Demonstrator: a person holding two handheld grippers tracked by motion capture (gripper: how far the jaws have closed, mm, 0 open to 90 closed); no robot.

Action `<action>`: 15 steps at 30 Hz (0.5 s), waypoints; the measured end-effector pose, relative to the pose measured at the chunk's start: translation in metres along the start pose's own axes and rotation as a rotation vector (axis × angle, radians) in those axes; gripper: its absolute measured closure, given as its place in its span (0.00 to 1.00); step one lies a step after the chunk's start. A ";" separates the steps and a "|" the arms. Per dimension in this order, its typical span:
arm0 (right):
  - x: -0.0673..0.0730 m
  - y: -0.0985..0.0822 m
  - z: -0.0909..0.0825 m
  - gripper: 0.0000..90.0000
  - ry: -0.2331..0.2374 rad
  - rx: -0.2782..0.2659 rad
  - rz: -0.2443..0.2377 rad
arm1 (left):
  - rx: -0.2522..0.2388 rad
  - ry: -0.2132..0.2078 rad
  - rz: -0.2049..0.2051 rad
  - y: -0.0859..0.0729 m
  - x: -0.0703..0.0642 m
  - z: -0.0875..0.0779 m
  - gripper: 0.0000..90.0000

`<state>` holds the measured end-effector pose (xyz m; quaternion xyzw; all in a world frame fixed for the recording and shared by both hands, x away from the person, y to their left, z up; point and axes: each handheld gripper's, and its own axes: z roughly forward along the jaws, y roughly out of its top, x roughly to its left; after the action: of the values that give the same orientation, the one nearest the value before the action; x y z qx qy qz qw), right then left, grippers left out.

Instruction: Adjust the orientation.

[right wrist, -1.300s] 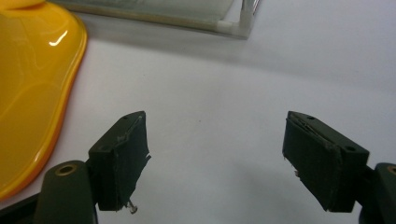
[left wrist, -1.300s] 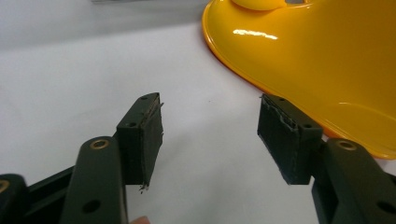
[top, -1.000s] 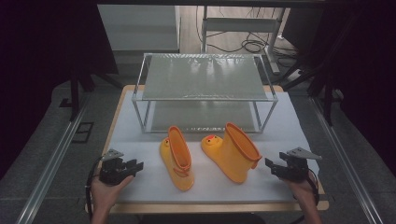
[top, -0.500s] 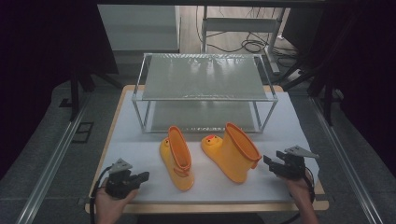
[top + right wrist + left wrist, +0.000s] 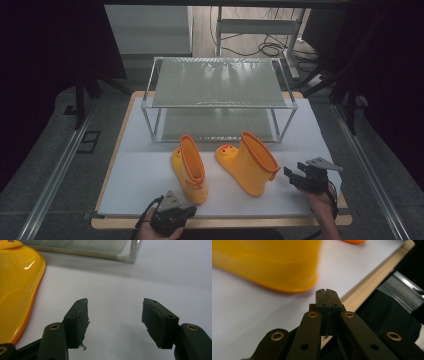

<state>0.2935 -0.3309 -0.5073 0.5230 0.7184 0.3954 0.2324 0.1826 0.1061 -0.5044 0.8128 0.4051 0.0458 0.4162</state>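
Boots [image 5: 189,170] [image 5: 249,162] upright on table [image 5: 135,175], before empty rack [image 5: 218,97].

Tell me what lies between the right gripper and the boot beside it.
Nothing: in the high view, only bare white table separates the right gripper from the boot. The right gripper view shows the same, jaws open.

Glossy yellow rubber boots [image 5: 247,162] on a matt white sheet [image 5: 150,175]; metal-framed rack [image 5: 217,100].

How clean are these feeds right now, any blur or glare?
Left gripper view: the glossy yellow rubber boot is smeared by blur, the jaws sharp. Right gripper view: white glare streaks on the other yellow boot. High view: dark surroundings, reflections on the clear-topped metal-framed rack.
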 end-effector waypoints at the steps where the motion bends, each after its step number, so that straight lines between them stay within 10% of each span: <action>1: 0.000 0.000 0.000 0.42 0.000 0.000 0.000 | 0.000 0.000 0.000 0.000 0.000 0.000 1.00; 15: -0.007 -0.002 -0.002 0.43 -0.021 0.013 0.040 | -0.068 0.065 -0.026 0.022 -0.001 0.009 1.00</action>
<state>0.2929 -0.3384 -0.5084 0.5427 0.7079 0.3898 0.2288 0.1995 0.0918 -0.4941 0.7908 0.4272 0.0804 0.4309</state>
